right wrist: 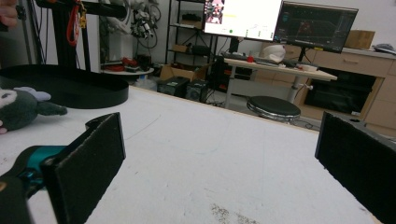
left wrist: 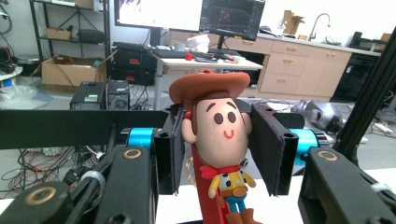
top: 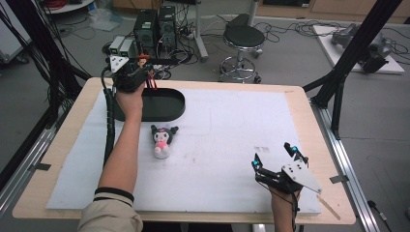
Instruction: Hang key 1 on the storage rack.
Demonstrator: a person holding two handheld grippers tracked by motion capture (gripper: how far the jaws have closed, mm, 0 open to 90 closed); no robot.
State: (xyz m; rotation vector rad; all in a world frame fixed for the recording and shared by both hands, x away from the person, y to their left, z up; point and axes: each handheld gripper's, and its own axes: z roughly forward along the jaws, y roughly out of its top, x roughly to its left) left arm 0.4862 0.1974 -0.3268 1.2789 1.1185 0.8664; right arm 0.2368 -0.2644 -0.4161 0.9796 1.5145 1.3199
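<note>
Above the black oval tray (top: 167,108) at the table's far left, the left gripper (left wrist: 219,149) is clamping a cowboy figure (left wrist: 219,135) by its head, while the right gripper (top: 275,162) is resting wide open and empty near the front right edge.

**Cowboy figure held over the tray**

The cowboy figure (left wrist: 219,140) stands upright between the jaws of the left gripper (top: 129,72), gripped at its big head. It has a brown hat, a red scarf, a yellow shirt and blue trousers, on a red backing. It hangs above the far left end of the black oval tray (top: 164,104).
</note>
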